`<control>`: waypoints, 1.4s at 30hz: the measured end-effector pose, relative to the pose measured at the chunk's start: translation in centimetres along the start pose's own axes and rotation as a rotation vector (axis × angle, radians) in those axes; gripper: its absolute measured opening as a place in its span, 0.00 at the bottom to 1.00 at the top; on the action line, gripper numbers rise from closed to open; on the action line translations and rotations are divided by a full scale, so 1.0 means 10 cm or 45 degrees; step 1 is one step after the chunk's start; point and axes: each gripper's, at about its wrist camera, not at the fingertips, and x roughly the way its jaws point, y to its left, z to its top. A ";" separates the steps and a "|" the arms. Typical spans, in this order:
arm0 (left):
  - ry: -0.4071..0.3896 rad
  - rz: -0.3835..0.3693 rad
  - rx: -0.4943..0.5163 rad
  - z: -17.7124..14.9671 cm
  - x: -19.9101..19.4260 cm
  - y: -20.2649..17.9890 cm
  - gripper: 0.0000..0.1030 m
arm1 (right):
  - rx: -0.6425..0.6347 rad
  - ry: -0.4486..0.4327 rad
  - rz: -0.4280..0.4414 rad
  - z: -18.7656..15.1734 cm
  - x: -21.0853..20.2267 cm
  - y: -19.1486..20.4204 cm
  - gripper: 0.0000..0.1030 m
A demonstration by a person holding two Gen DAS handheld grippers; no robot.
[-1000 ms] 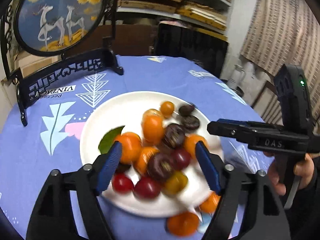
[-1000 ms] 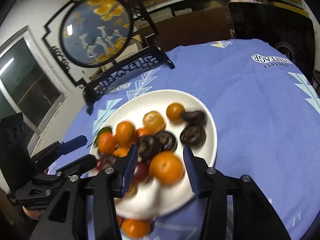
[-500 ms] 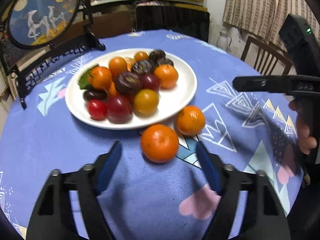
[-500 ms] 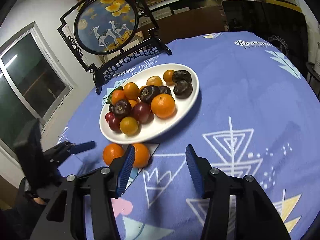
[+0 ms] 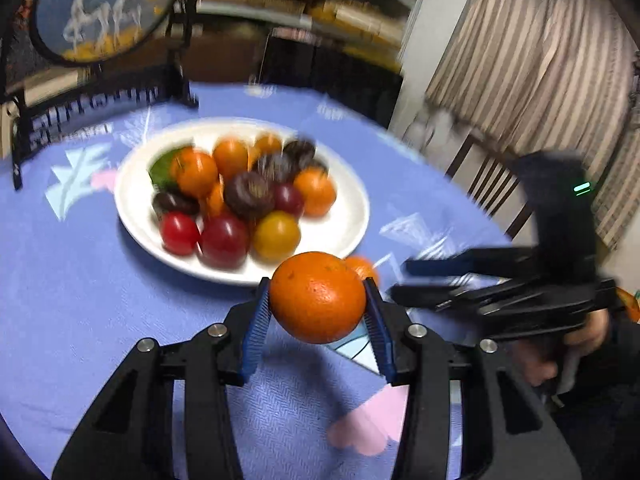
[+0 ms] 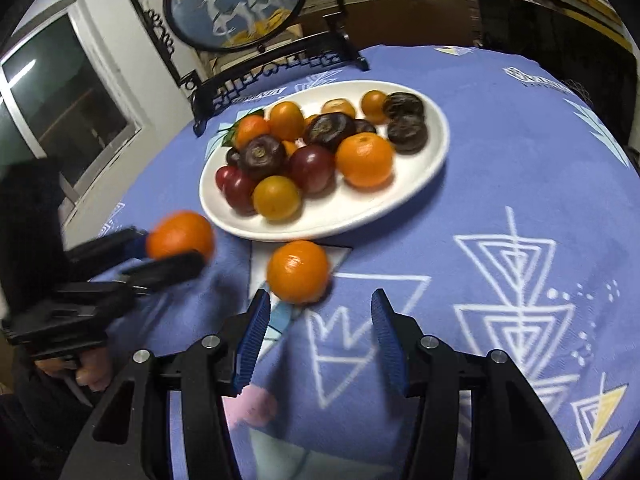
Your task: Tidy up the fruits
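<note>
My left gripper [image 5: 318,300] is shut on an orange [image 5: 318,297] and holds it above the blue tablecloth, just in front of the white plate [image 5: 344,236]. That held orange also shows in the right wrist view [image 6: 180,234]. The plate [image 6: 434,152] holds several oranges, red and dark fruits. A second orange [image 6: 298,272] lies on the cloth in front of the plate; in the left wrist view it [image 5: 362,268] peeks out behind the held one. My right gripper [image 6: 318,312] is open and empty, just short of that orange.
A black decorative stand with a round painted panel [image 6: 236,0] stands behind the plate. A wooden chair [image 5: 488,184] and a striped curtain [image 5: 532,60] are beyond the table's right edge. A window [image 6: 52,96] is at the left.
My left gripper has closed on the nearer orange and lifted it off the cloth. My right gripper has moved in towards the other orange, still open.
</note>
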 end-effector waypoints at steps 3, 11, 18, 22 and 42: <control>-0.019 0.013 -0.032 0.02 -0.04 0.04 0.43 | -0.023 0.017 -0.033 0.05 0.15 0.10 0.51; -0.004 0.033 -0.061 0.02 -0.03 0.10 0.43 | -0.034 0.036 -0.055 0.05 0.31 0.18 0.39; -0.027 0.041 -0.101 0.03 -0.08 0.14 0.43 | 0.051 -0.100 0.102 -0.02 -0.22 -0.03 0.39; -0.065 0.077 -0.114 0.22 -0.13 0.15 0.43 | 0.093 -0.145 0.099 0.25 -0.36 -0.23 0.39; -0.045 0.292 -0.145 0.70 0.11 0.33 0.95 | 0.179 -0.184 0.096 0.77 -0.09 -0.34 0.73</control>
